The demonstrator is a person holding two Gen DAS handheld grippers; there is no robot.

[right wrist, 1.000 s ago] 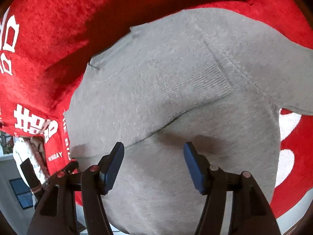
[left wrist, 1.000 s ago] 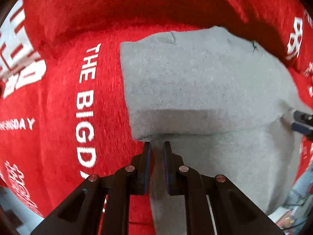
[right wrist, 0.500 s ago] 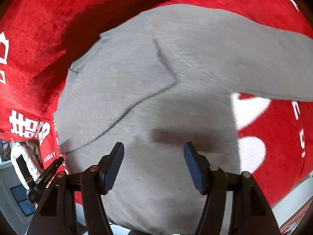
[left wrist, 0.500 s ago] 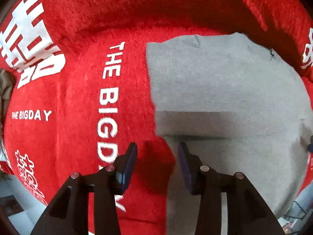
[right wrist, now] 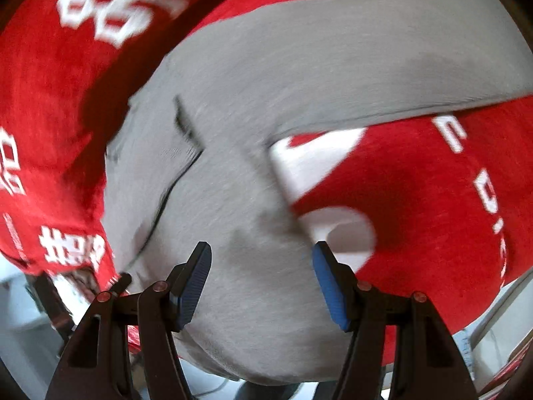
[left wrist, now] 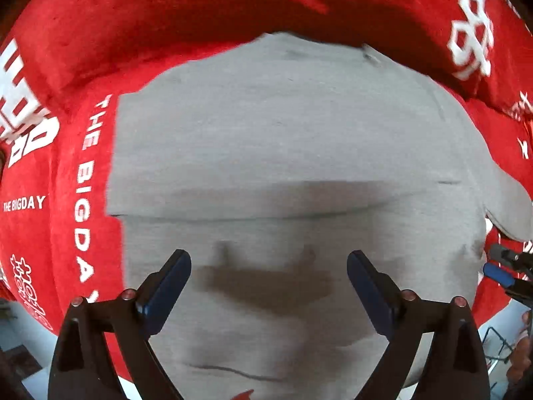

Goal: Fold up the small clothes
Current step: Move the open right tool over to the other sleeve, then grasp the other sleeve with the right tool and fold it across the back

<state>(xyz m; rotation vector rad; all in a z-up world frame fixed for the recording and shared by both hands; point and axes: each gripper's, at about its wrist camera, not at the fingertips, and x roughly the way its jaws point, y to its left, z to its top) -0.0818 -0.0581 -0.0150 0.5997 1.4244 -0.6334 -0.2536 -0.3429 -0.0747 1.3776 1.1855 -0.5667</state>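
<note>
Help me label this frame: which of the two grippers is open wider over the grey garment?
The left gripper: its fingers stand much farther apart than those of the right gripper. Both hover open over the grey garment, gripping nothing.

Bright, even light falls from above, throwing a soft shadow of the left gripper (left wrist: 269,268) onto the grey garment (left wrist: 283,153). The right wrist view smears with motion blur, perhaps worst across the red cloth (right wrist: 433,200). Fisheye edges bend and darken.
</note>
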